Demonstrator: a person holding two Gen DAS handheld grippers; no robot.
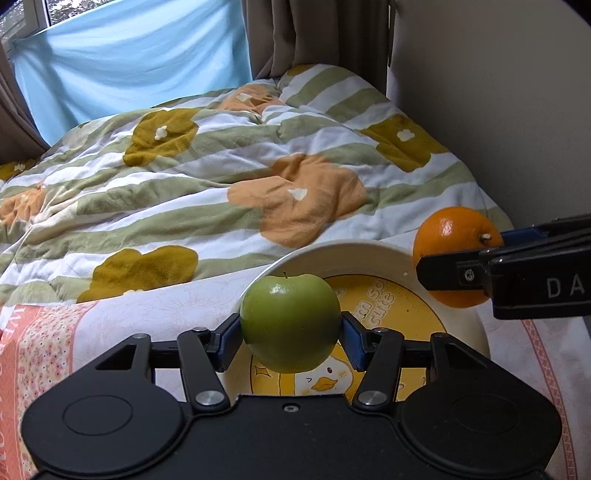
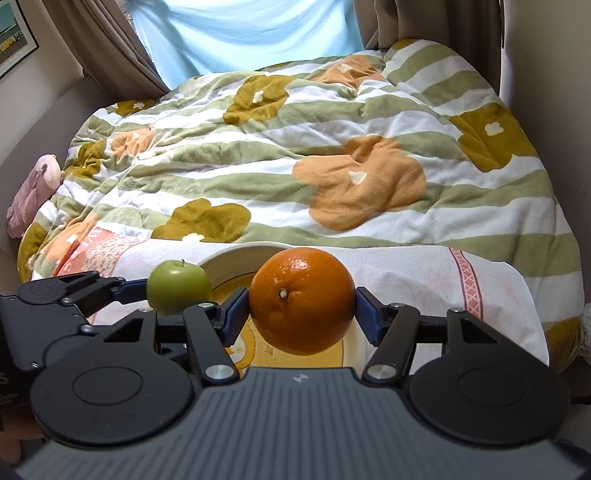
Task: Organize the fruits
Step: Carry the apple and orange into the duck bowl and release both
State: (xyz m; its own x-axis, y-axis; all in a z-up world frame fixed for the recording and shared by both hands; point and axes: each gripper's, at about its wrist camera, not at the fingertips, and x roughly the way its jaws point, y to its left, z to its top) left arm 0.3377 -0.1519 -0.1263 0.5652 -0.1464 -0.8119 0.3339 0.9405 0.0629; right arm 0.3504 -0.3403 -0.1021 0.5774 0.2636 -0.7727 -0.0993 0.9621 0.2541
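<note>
left claw (image 1: 290,330): clamped on green apple (image 1: 290,323), held above plate (image 1: 369,254)
right claw (image 2: 301,310): clamped on orange (image 2: 301,300), held over plate's right side
plate: yellow duck print, on bed, near edge of floral quilt (image 1: 221,166)
fruits: side by side, apart

Soft window (image 1: 33,14) daylight, sharp frames, fisheye-bent edges.
</note>
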